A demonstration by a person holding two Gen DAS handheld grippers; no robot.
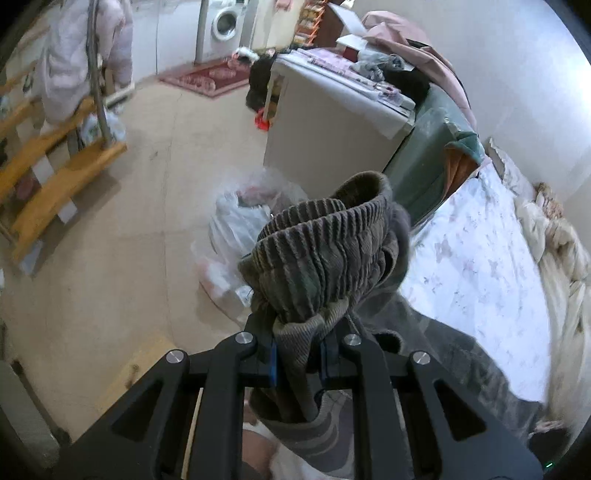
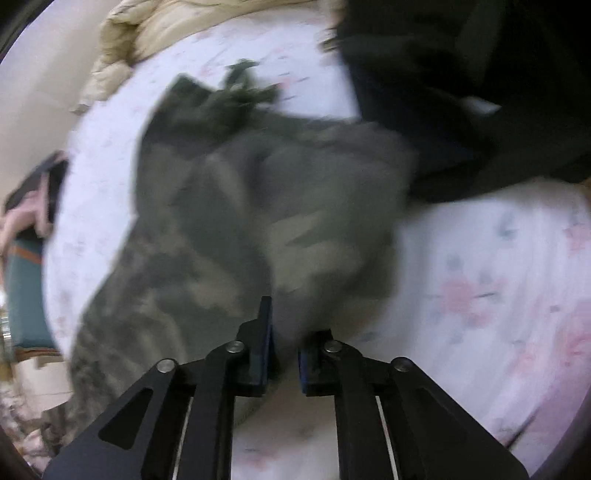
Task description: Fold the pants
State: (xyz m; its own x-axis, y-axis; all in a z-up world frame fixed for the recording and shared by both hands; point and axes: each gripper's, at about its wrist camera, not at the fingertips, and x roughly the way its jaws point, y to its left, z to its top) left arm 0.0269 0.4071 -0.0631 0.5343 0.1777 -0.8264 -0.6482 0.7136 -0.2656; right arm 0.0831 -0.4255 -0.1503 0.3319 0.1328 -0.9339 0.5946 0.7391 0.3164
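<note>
No writing is legible in either view. The left gripper is clamped on the ribbed waistband of the camouflage pants, lifted mid-frame beside the bed edge, with bare floor to the left. The right gripper pinches blurred pants fabric lying centre-frame on the floral bedsheet.

Washing machine, wooden stairs, plastic bags, floral bedsheet.

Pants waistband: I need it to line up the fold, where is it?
In the left wrist view, the ribbed waistband is bunched upright, pinched in the left gripper, above the floor beside the bed.
</note>
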